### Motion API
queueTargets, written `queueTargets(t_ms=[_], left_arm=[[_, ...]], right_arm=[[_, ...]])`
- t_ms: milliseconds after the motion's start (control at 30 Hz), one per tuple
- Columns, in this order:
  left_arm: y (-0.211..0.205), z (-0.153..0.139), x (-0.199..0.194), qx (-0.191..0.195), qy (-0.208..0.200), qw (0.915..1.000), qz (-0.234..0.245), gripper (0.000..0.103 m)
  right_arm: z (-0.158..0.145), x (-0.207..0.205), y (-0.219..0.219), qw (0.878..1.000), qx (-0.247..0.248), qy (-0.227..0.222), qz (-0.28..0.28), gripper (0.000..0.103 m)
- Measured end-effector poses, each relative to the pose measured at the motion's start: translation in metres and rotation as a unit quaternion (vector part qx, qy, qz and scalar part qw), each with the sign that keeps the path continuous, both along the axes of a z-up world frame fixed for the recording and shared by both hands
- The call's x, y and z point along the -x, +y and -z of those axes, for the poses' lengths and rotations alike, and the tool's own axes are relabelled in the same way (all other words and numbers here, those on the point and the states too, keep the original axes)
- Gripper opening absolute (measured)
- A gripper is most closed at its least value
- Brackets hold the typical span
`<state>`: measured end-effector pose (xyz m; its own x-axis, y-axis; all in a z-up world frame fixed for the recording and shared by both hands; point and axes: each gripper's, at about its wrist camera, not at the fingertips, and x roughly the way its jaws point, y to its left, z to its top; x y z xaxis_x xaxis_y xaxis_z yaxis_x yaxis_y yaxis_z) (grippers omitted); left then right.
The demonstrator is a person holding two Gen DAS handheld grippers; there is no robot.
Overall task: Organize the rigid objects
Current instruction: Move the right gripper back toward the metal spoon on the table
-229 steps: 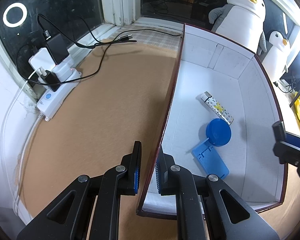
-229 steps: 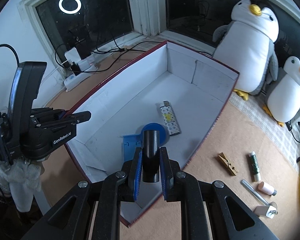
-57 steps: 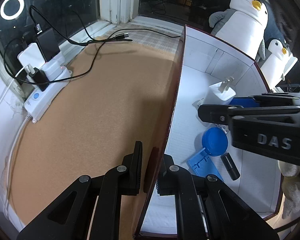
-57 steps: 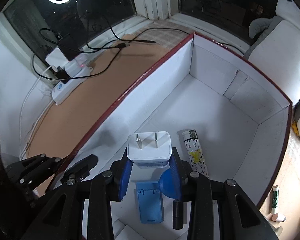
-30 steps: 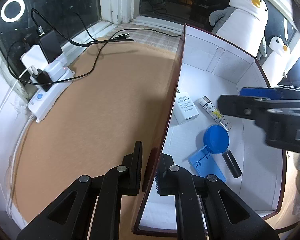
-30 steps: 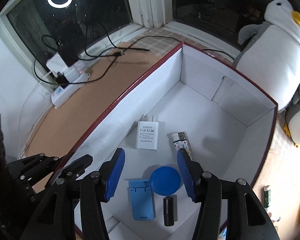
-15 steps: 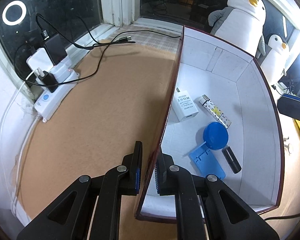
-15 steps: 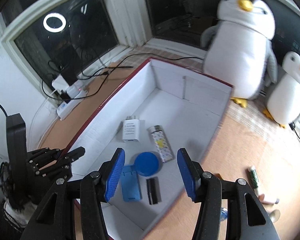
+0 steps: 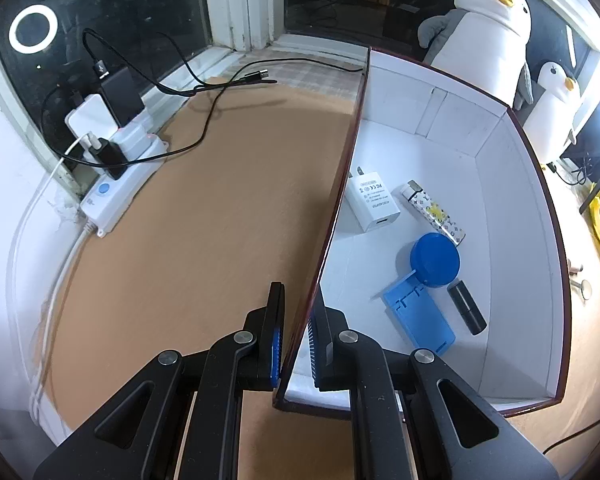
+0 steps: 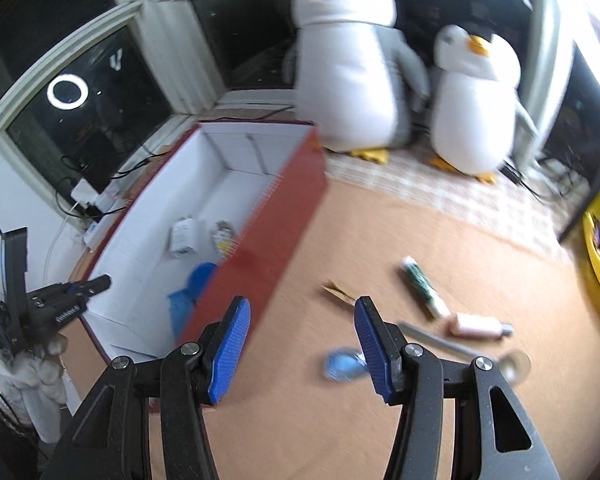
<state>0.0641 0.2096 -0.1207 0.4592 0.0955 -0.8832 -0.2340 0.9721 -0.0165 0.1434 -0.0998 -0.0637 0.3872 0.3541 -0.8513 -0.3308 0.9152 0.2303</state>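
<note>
2 plush penguins (image 10: 348, 64) behind box (image 10: 284, 216)

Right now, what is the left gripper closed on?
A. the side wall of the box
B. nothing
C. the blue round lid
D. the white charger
A: the left gripper has its jaws pinched on the side wall of the box, while the white charger and the blue round lid lie inside.

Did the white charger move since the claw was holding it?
Yes. The charger now lies on the box floor beside the lighter; the right gripper is open, outside the box.
</note>
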Motion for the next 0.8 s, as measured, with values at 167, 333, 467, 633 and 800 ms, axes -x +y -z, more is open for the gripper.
queueTargets(t_ms=[167,333,467,633,800], left_arm=[[0.000,-0.001,0.003,-0.004,0.002,1.0000,-0.004,0.010],[-0.001,-0.002,0.005,-0.007,0.003,0.9999,-0.007,0.011],[-0.001,-0.001,0.006,-0.007,0.005,0.9999,-0.009,0.012],[-0.001,-0.001,0.006,-0.012,0.007,0.9998,-0.012,0.012],[-0.003,-0.001,0.006,-0.016,0.008,0.9998,-0.013,0.013]], right_arm=[[0.011,0.011,-0.039,0.999,-0.005,0.009,0.037,0.050],[0.026,0.023,-0.077,0.997,-0.004,0.019,0.076,0.050],[0.039,0.030,-0.107,0.994,0.003,0.031,0.104,0.050],[0.058,0.034,-0.146,0.989,0.016,0.048,0.136,0.050],[0.066,0.033,-0.163,0.986,0.021,0.054,0.154,0.050]])
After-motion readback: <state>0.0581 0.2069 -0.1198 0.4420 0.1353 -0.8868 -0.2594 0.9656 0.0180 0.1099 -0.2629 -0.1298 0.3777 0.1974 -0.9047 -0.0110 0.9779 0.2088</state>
